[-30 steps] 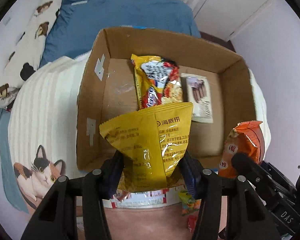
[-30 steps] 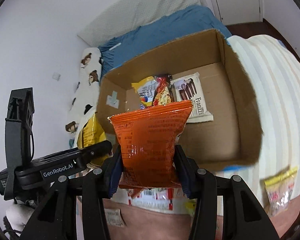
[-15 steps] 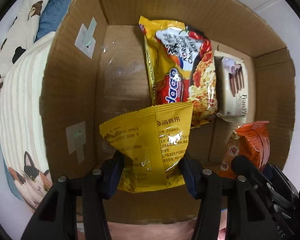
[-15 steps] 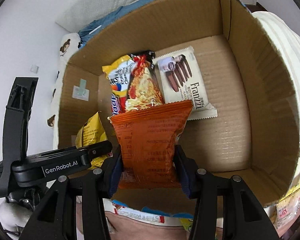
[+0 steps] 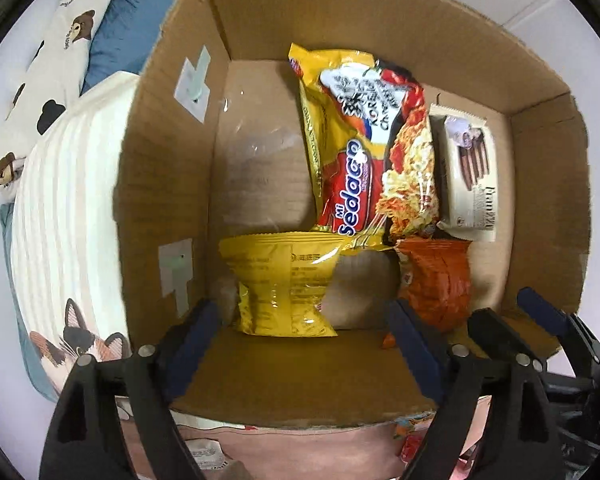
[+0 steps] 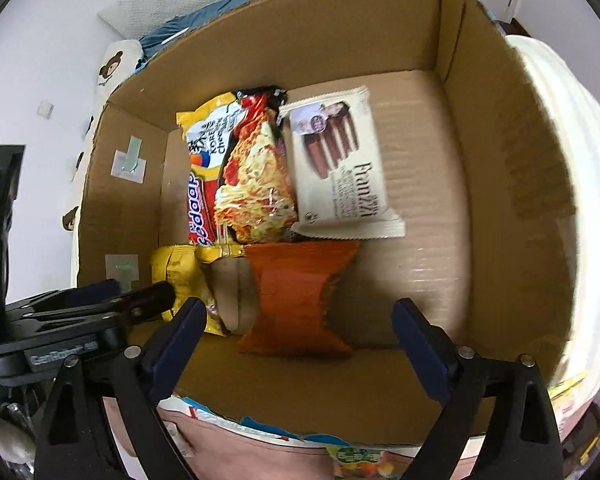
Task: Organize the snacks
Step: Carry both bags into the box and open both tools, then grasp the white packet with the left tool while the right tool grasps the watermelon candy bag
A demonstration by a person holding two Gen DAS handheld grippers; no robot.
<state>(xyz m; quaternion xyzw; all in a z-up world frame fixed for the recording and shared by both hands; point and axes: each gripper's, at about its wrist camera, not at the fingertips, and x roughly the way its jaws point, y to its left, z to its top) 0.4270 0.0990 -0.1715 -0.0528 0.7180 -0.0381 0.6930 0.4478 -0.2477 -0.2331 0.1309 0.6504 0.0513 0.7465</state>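
Observation:
A cardboard box (image 5: 168,184) (image 6: 512,208) sits on a bed. Inside lie a yellow-red noodle packet (image 5: 356,148) (image 6: 236,176) and a white wafer packet (image 5: 470,176) (image 6: 340,168). A yellow snack packet (image 5: 284,284) (image 6: 184,280) rests against the box's near wall, free between the open fingers of my left gripper (image 5: 304,344). An orange snack packet (image 6: 296,296) (image 5: 436,280) rests beside it, free in front of my open right gripper (image 6: 296,336). Both grippers hover over the box's near edge, side by side.
A striped cream blanket with a cat print (image 5: 60,240) lies left of the box, with blue bedding (image 5: 112,32) and a bear-print pillow (image 5: 48,64) beyond. More snack packets (image 6: 356,460) lie on the pink surface under the box's near edge.
Both grippers have opened and let go of their packets. The yellow and orange packets have dropped into the near end of the box.

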